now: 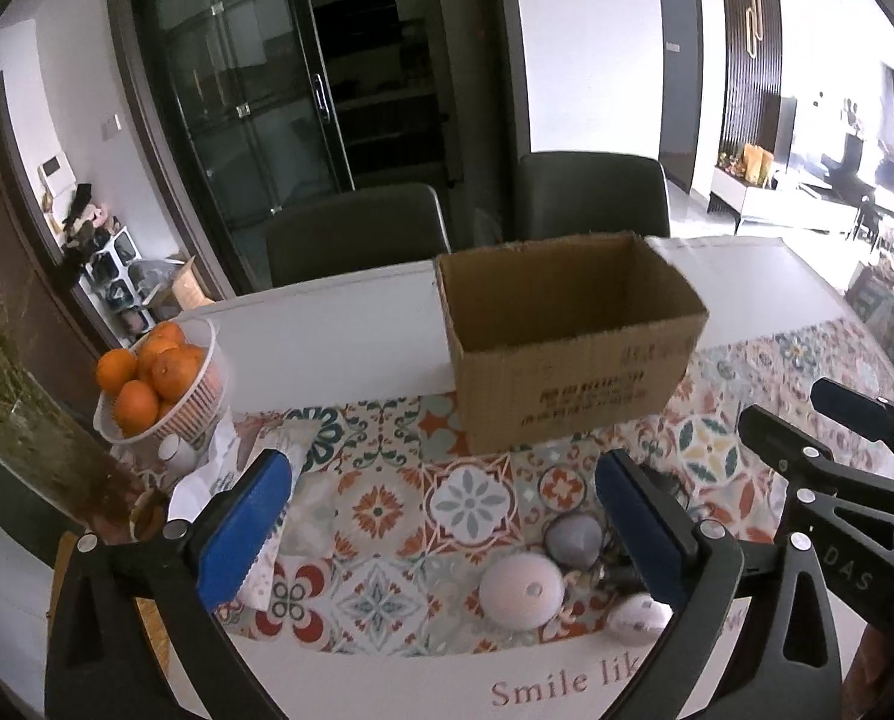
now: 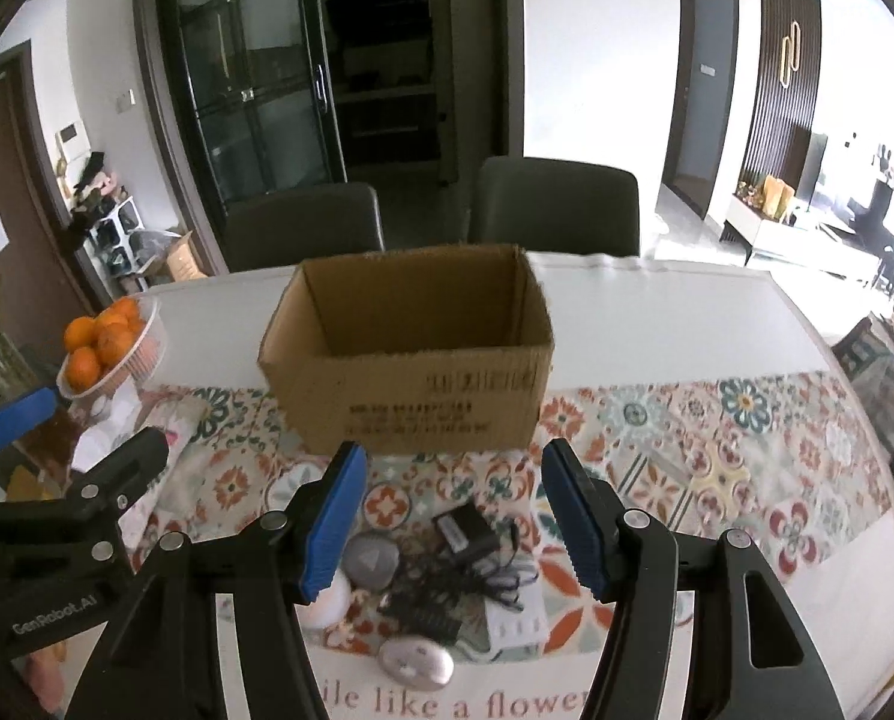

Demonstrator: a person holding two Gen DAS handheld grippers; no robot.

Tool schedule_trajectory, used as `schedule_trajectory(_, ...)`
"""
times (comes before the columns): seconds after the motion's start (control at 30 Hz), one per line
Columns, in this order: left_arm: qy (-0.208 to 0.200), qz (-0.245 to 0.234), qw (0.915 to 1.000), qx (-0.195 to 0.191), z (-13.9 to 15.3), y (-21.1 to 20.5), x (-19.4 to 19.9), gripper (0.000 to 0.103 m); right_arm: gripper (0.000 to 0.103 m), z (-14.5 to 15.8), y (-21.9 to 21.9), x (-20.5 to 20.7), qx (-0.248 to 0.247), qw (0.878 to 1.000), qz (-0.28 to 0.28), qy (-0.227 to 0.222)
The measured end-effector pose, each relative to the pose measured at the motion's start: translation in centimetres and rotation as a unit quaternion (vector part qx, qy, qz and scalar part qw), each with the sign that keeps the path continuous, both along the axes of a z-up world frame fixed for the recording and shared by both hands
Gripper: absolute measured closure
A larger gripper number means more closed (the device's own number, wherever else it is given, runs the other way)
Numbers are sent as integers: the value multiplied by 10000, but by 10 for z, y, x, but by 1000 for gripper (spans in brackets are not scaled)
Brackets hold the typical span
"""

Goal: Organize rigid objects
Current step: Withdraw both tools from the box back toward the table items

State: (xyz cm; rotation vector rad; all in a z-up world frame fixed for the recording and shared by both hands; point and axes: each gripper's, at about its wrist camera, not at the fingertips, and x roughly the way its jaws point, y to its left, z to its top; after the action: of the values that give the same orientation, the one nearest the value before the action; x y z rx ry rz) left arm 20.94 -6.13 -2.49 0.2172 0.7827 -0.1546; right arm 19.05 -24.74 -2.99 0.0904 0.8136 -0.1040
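Nearest my lenses: the black-framed, blue-padded left gripper (image 1: 441,531), jaws spread wide with nothing between the pads, and the matching right gripper (image 2: 453,525), jaws partly apart, also holding nothing. Both hang over the near edge of the table (image 2: 657,324), above a patterned floral tile-print cloth (image 1: 387,516). On the cloth near that edge sits a loose cluster: a white dome-shaped round gadget (image 1: 522,591), a grey round puck-like device (image 2: 372,561) just behind it, a silver oval mouse-like piece (image 2: 417,663) closest to the edge, a black power adapter (image 2: 462,534) with tangled black cord (image 2: 501,585), and a white flat box-like item (image 2: 519,624) partly under the cord. I cannot make out what the white item is. Beyond the cluster, at the cloth's far edge, stands an open brown cardboard box (image 2: 411,402), upright, no contents visible from here. Toward the table's left edge, a white slatted plastic basket (image 1: 207,384) holds oranges (image 1: 147,375). Two dark chairs (image 2: 303,222) stand along the far edge.
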Motion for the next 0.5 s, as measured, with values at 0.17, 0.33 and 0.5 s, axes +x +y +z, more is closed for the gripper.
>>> schedule_trajectory(0.17, 6, -1, 10000, 53, -17, 10, -12, 0, 38, -19, 9, -19, 139, 9999, -61, 34)
schedule_trajectory(0.33, 171, -164, 9996, 121, -39, 17, -21, 0, 38, -39, 20, -33, 144, 9998, -101, 73)
schedule_trajectory(0.5, 407, -376, 9983, 204, -66, 20, -24, 0, 38, -61, 28, -44, 226, 9994, -195, 161)
